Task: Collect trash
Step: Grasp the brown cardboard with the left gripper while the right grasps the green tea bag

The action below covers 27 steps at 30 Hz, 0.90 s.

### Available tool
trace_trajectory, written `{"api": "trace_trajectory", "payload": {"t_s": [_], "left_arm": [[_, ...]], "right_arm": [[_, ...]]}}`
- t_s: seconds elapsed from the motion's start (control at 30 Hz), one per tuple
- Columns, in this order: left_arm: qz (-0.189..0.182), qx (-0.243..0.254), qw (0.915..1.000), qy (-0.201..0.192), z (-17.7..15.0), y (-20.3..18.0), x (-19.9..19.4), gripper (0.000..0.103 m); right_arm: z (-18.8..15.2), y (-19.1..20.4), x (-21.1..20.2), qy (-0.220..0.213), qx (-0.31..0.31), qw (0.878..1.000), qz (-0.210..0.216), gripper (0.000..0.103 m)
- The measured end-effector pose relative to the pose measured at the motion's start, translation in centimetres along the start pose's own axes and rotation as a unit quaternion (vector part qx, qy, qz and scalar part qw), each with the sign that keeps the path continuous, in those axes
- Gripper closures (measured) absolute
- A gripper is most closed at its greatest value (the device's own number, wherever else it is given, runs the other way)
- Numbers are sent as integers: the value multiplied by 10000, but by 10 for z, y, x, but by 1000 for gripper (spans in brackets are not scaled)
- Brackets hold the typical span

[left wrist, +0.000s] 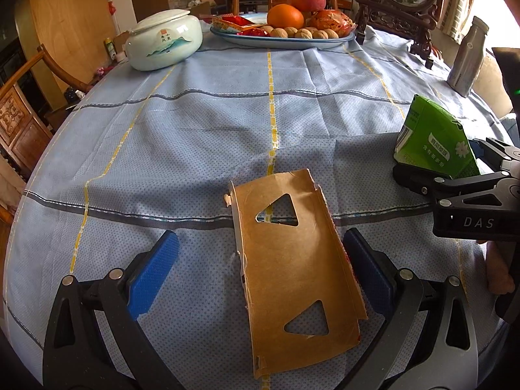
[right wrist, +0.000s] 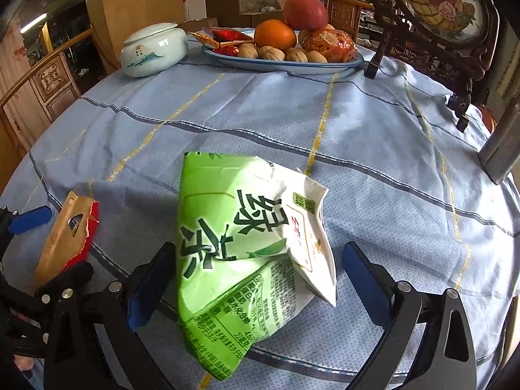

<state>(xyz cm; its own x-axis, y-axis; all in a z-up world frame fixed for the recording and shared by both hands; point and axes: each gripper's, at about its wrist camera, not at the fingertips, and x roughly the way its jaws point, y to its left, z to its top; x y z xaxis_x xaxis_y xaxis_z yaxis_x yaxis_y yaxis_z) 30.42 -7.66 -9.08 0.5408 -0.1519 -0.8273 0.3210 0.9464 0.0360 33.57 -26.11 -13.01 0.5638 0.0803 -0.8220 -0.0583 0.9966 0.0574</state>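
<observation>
A torn brown cardboard piece [left wrist: 292, 269] with two triangular holes lies on the blue tablecloth between the jaws of my left gripper [left wrist: 260, 260], which is open; the cardboard leans against the right finger. It also shows in the right wrist view [right wrist: 65, 237], with a red underside. A crumpled green tea carton [right wrist: 240, 260] lies between the jaws of my right gripper [right wrist: 256, 269], which is open, its left pad close to the carton. The carton [left wrist: 435, 139] and the right gripper also show at the right of the left wrist view.
At the far side stand a pale lidded ceramic jar [left wrist: 162, 42], a blue-rimmed plate [left wrist: 282, 40] with fruit, walnuts and snack packets, a carved wooden screen [right wrist: 438, 16] and a metal bottle [left wrist: 468, 55]. Wooden chairs surround the table [left wrist: 195, 130].
</observation>
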Motion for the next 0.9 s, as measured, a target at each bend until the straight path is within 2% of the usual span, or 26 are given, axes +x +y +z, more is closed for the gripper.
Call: {"api": "trace_trajectory", "payload": {"t_s": [0.03,0.07,0.27,0.4,0.5,0.57,0.67,0.73,0.83,0.9], "left_arm": [[0,2,10000,0,0,0,0,5],[0,2,10000,0,0,0,0,5],[-1,5,10000,3,0,0,0,5],[-37,46,10000,37,1,0,0,5],[-122,89,9999,71,2,0,0,7],[-205,161,9996,48,3,-1,-1,11],[-273,306,9991,-63,1,-4,-6,27],[-312,421,9985,-125,-1,-8,-9,39],[-227,497,9983,-201,-3,-12,-12,45],[-270,362,9987,-243,-4,-9,-18,47]], "right_arm": [[-1,0,-3,-91,17,10000,-31,8],[-1,0,-6,-185,8,9998,-48,19],[-2,6,-15,-395,-179,9990,122,25],[-2,1,-15,-362,-49,9993,119,44],[-3,-4,-24,-451,135,9987,213,45],[0,-7,-40,-723,225,9968,265,45],[3,-18,-68,-1172,482,9910,422,44],[3,-24,-79,-1326,635,9878,508,44],[3,-29,-84,-1382,753,9857,610,44],[4,-31,-86,-1401,821,9843,691,44]]}}
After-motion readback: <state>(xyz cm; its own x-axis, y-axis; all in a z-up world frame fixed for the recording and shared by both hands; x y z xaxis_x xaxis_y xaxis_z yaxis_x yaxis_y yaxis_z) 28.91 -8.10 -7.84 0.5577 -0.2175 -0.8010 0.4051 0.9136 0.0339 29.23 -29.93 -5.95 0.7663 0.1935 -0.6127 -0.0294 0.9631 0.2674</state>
